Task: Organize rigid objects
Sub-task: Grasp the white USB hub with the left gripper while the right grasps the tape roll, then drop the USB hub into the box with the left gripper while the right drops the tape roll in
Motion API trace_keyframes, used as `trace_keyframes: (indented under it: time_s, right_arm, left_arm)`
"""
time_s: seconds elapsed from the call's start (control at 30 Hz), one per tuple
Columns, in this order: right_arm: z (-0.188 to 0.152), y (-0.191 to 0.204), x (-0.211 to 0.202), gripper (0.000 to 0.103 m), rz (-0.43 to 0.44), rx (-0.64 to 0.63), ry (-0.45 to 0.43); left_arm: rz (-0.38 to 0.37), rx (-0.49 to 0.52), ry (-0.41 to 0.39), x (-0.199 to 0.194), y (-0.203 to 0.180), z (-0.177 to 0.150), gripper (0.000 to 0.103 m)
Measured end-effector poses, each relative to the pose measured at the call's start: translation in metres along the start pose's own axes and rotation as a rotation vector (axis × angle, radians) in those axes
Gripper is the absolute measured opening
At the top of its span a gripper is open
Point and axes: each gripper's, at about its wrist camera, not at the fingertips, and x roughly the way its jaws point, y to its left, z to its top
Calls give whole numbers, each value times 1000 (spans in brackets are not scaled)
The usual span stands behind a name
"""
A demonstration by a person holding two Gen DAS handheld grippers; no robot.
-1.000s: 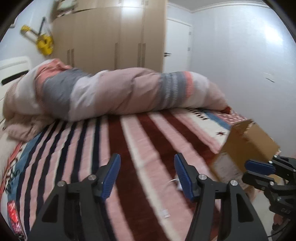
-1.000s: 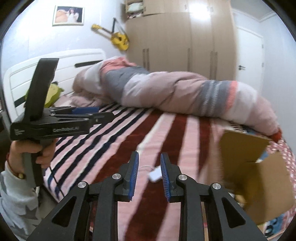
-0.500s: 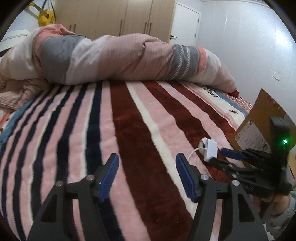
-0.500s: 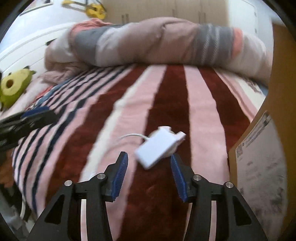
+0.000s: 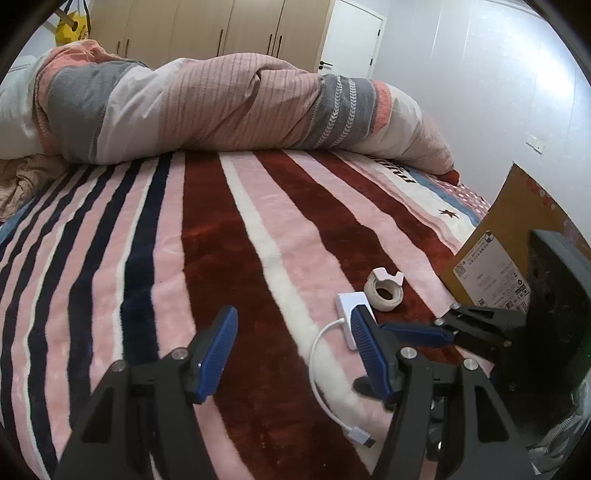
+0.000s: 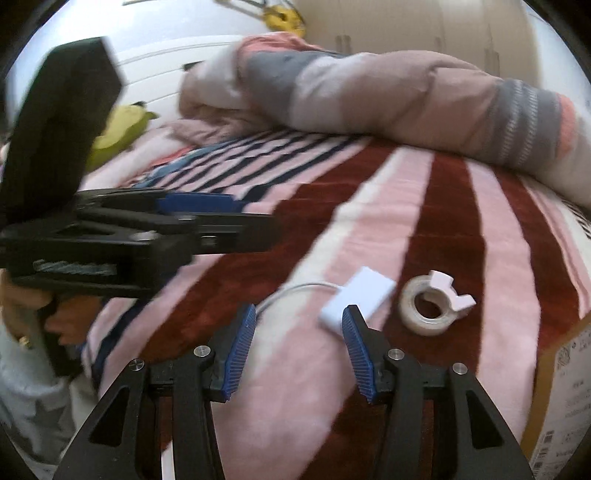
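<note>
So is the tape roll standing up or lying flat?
Lying flat: the tape roll rests on the blanket, its hole facing up.

Home bedroom. Bed with striped fleece blanket (image 5: pixel 229 236); rolled duvet (image 5: pixel 221 110) at 12 o'clock; wooden wardrobe (image 5: pixel 221 29) behind it; white door (image 5: pixel 351 40) at 1 o'clock; headboard (image 6: pixel 155 74) at 10 o'clock.

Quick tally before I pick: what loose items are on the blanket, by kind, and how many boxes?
White adapter with cable: 1
Tape roll: 1
Cardboard box: 1
Total: 3
</note>
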Motion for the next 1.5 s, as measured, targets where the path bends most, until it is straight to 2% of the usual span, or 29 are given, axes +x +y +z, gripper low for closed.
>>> trace_keyframes:
  time_s: [0.07, 0.13, 0.17, 0.2, 0.27, 0.37, 0.43, 0.57, 0.77, 0.9, 0.93, 1.03, 1.13, 1.3, 1.5]
  right_arm:
    - [1, 0, -9, 46, -142, -18, -29]
    - [1, -6, -14, 54, -260, -18, -47]
    - [1, -12, -15, 65, -294, -2, -45]
    - [2, -17, -14, 68, -310, 17, -40]
    - [2, -37, -7, 68, -333, 77, -14]
    - [2, -63, 10, 67, -311, 160, 45]
    - [1, -70, 14, 43, -294, 179, 58]
    - [-1, -65, 6, 44, -328, 174, 42]
    - [-17, -51, -9, 44, -386, 165, 62]
    - [-25, -45, -10, 44, -405, 135, 68]
    - [-25, -44, -10, 44, -409, 131, 69]
    - [-26, -45, -11, 44, -407, 133, 66]
    - [-26, -45, -12, 44, -401, 136, 61]
    - [-22, -44, -17, 44, -382, 148, 45]
    - [-9, -32, -31, 44, -360, 134, -1]
  left_arm:
    - [0, 1, 3, 3, -1, 1, 60]
    - [-6, 4, 14, 9, -3, 1, 60]
    - [-8, 6, 20, 11, -4, 1, 60]
    - [-15, 11, 33, 16, -6, 0, 60]
    - [-22, 12, 56, 25, -8, -3, 60]
    - [-36, 0, 96, 39, -10, -9, 60]
    - [-46, 3, 109, 44, -12, -12, 60]
    - [-49, 19, 116, 53, -22, -13, 60]
    - [-88, 45, 125, 60, -36, -14, 59]
    - [-64, 59, 137, 69, -40, -15, 58]
    - [-56, 61, 135, 69, -40, -15, 55]
    - [-41, 52, 126, 68, -38, -15, 47]
    - [-46, 37, 120, 64, -33, -14, 43]
    - [-42, 17, 102, 52, -27, -13, 42]
    - [-11, 13, 47, 20, -21, -7, 42]
